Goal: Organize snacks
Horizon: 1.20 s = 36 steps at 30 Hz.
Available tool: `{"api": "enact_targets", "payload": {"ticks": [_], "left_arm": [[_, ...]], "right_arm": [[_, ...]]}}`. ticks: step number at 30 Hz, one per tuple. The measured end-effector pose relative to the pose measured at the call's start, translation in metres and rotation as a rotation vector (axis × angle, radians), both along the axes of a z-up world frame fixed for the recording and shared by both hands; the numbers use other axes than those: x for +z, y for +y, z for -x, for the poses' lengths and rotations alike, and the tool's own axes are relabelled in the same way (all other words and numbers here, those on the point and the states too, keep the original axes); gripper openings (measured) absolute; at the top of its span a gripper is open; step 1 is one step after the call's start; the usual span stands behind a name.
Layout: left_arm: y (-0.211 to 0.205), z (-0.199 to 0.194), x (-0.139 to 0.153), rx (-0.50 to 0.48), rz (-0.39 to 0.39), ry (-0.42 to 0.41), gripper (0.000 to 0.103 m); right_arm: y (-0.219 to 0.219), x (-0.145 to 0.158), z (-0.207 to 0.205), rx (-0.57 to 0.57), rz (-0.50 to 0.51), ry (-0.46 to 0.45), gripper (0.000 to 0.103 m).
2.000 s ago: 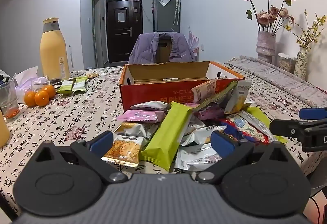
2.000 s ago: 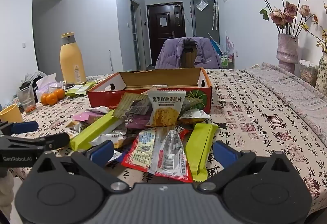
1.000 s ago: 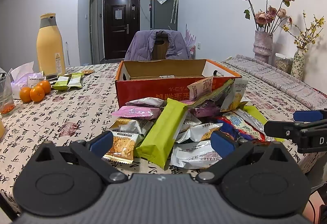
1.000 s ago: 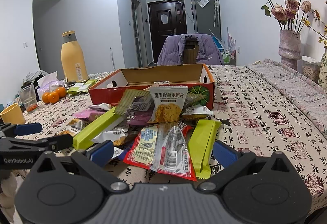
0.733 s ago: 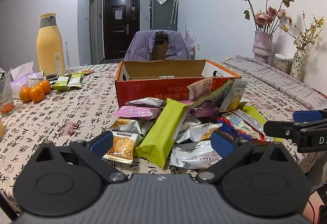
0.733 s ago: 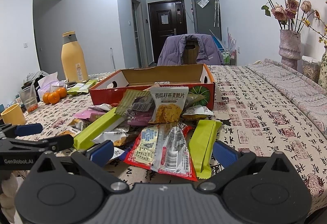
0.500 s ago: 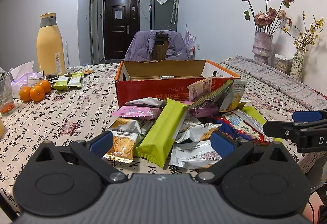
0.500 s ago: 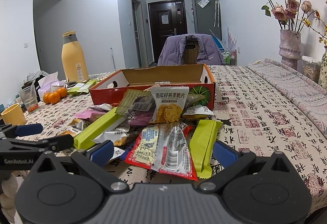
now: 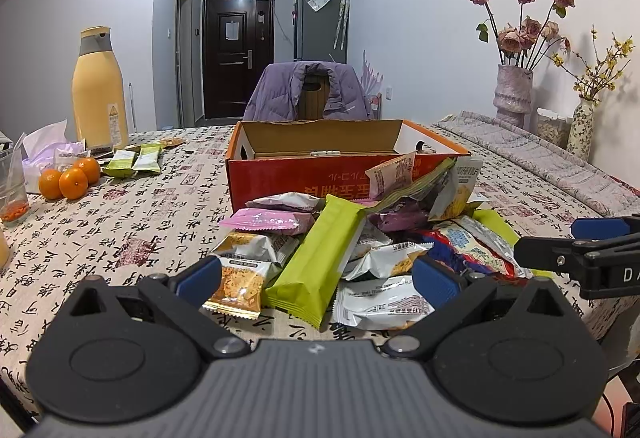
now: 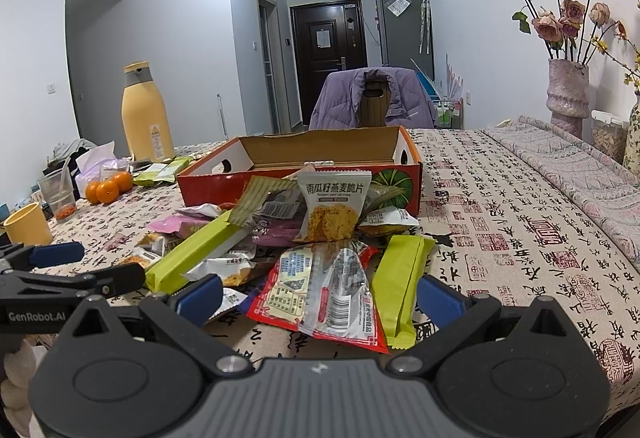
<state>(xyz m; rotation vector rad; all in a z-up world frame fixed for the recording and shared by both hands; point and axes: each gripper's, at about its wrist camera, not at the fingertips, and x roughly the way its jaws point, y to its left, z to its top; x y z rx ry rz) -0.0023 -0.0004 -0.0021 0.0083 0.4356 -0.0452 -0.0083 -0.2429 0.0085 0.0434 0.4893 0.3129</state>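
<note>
Nothing moved; roughly fifteen snacks [image 9: 320, 250], one box [image 9: 344, 162].

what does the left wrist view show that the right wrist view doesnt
Only the left wrist view shows the small patterned vase of yellow blossoms and the orange-crumb snack packet between the left gripper fingers. Only the right wrist view shows the yellow mug and the pumpkin picture on the box end. Both show the open red cardboard box, the long green snack bar, three oranges, the tall yellow bottle and the pink rose vase. The right gripper is open too.
</note>
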Motion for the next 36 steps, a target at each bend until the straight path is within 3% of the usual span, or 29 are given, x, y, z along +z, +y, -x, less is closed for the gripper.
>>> {"api": "enact_targets", "payload": {"ticks": [36], "left_arm": [[0.0016,-0.0032,-0.0006,-0.001,0.006,0.008,0.103]], "right_arm": [[0.0069,0.001,-0.0037,0.006,0.003,0.011,0.103]]}}
